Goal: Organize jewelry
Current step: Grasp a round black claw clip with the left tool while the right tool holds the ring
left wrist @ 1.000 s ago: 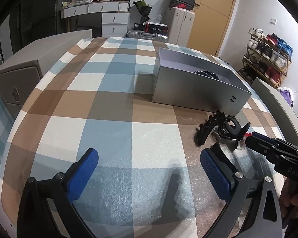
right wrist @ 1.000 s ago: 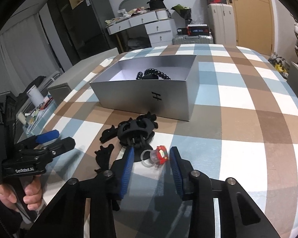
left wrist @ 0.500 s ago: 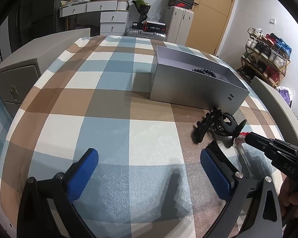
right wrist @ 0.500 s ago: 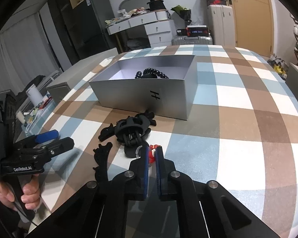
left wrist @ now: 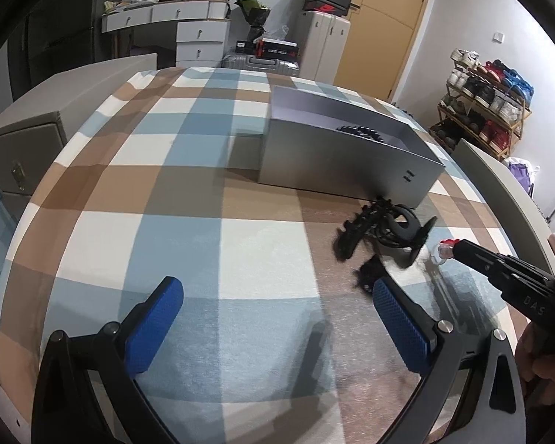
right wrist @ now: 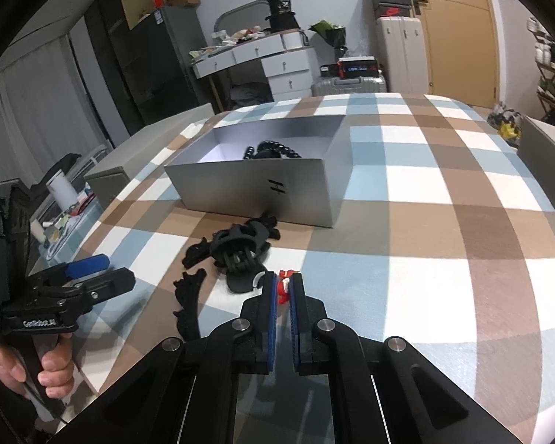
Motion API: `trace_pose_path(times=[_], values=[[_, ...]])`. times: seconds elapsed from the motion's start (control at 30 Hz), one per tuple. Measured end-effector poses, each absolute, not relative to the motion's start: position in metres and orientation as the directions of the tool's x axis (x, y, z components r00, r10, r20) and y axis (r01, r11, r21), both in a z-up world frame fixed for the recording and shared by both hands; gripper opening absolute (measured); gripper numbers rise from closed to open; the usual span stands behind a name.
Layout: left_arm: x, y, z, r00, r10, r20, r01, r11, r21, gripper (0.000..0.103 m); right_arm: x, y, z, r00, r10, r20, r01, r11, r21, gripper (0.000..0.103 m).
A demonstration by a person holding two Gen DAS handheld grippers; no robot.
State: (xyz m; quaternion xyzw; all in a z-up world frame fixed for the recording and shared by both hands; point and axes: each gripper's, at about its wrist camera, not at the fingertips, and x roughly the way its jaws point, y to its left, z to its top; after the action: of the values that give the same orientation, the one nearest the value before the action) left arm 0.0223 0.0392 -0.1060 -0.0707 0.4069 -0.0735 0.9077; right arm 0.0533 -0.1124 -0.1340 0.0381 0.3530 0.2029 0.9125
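My right gripper (right wrist: 282, 284) is shut on a small red and white ring (right wrist: 284, 284) and holds it just above the checked tablecloth; the ring also shows in the left wrist view (left wrist: 444, 249). Black hair claws (right wrist: 240, 246) lie in a pile in front of it, also seen in the left wrist view (left wrist: 383, 227). An open grey box (right wrist: 262, 192) stands behind them with a black bead bracelet (right wrist: 273, 148) inside. My left gripper (left wrist: 273, 318) is open and empty over the cloth, left of the claws.
The grey box (left wrist: 336, 159) sits at the right middle of the table. A grey cabinet (left wrist: 22, 148) stands beside the table's left edge. A shoe rack (left wrist: 484, 111) and a white panel (left wrist: 507, 181) are off the right edge.
My right gripper has shut on the red and white ring and lifted it slightly off the cloth. The left gripper has drawn back a little and stays open.
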Motion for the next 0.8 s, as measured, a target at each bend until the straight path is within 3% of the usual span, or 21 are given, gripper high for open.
trace_pose_path(times=[0.27,0.37,0.53,0.73,0.8], values=[[0.049,-0.002,-0.087,0.594,-0.317,-0.740,0.285,0.942,-0.175,0.100,0.039,-0.130,-0.133,0.692,0.385,-0.611,-0.317,0.922,0.221,0.006],[0.061,-0.017,-0.086,0.584,-0.285,-0.760,0.325,0.940,-0.103,0.100,0.034,-0.137,-0.132,0.698,0.389,-0.601,-0.312,0.921,0.234,0.006],[0.073,-0.026,-0.087,0.520,-0.366,-0.772,0.394,0.905,-0.163,0.100,0.028,-0.141,-0.133,0.700,0.392,-0.597,-0.315,0.920,0.234,0.006],[0.076,-0.046,-0.088,0.509,-0.374,-0.775,0.478,0.872,-0.107,0.099,0.028,-0.146,-0.137,0.699,0.404,-0.590,-0.311,0.915,0.257,0.006],[0.076,-0.052,-0.088,0.507,-0.373,-0.777,0.502,0.861,-0.086,0.087,0.028,-0.147,-0.137,0.700,0.405,-0.588,-0.310,0.914,0.261,0.006]])
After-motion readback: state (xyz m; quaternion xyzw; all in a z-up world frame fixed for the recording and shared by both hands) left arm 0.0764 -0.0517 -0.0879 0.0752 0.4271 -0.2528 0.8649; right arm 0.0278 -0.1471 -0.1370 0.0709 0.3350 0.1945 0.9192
